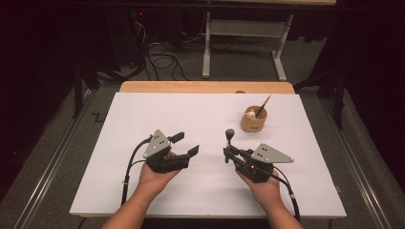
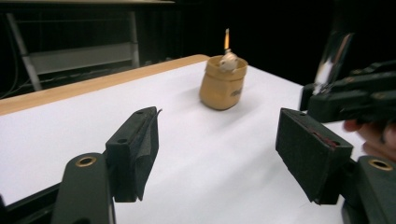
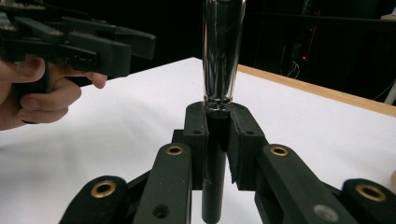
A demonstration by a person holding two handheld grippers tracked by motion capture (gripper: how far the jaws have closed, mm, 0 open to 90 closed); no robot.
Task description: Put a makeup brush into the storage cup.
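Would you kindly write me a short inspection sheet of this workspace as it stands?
Surface: white board on a wooden table.
Job's things: brush, black handle with a shiny sleeve, held upright; tan holder cup with another brush inside.
Clutter: nothing seen.
Grippers: left gripper open, holding nothing; right gripper shut on the brush.
Cables: one trails from each gripper; loose cables on the floor.
Surroundings: dark room, grey table frame behind.

Left tool (image 1: pixel 185 144) gapes wide; right tool (image 1: pixel 230 152) is clamped, apparently upright.
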